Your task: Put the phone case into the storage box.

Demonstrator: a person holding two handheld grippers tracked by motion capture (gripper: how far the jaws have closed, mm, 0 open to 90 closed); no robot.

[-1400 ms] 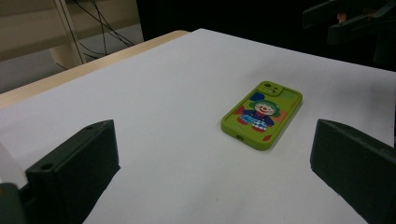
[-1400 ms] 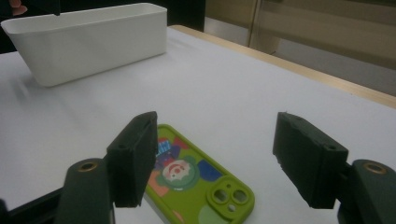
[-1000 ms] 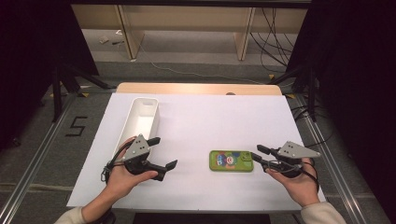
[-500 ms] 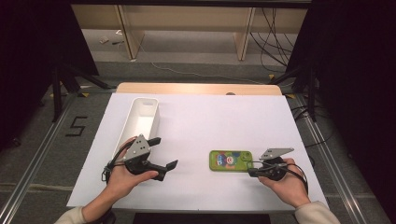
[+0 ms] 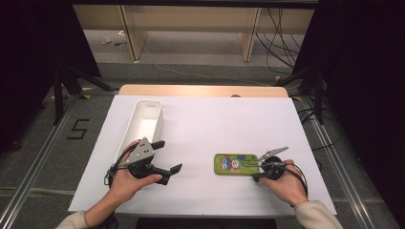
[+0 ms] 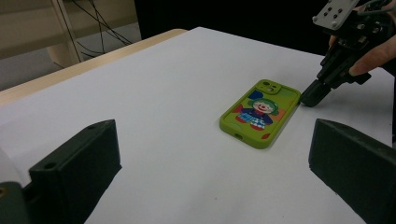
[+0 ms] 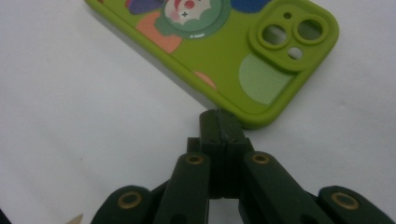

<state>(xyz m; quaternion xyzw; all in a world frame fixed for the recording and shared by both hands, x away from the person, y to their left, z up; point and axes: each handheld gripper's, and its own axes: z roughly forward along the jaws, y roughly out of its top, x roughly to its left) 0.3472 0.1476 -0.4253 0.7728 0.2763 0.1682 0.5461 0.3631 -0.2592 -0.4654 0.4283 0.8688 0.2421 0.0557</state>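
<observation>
A green phone case (image 5: pixel 236 164) with a clown picture lies flat on the white table top, right of centre near the front. Its camera cut-outs face the right gripper (image 5: pixel 258 167). That gripper is shut with nothing in it, and its closed tips (image 7: pixel 218 117) touch the case's (image 7: pixel 219 42) rounded end corner at table level. In the left gripper view the case (image 6: pixel 261 112) lies ahead, with the right gripper (image 6: pixel 311 98) pressed against its far end. The left gripper (image 5: pixel 168 156) rests on the table to the left, jaws wide open and empty (image 6: pixel 213 135).
A long white bin (image 5: pixel 143 125) stands at the left of the table, just beyond the left hand. The white sheet (image 5: pixel 215 119) covers the table, with a wooden strip (image 5: pixel 200 90) at the far edge. Cables and shelving lie on the floor behind.
The right gripper has moved left and down to the case's right end, turning over in the hand, and now touches it. The left gripper has stayed put.
</observation>
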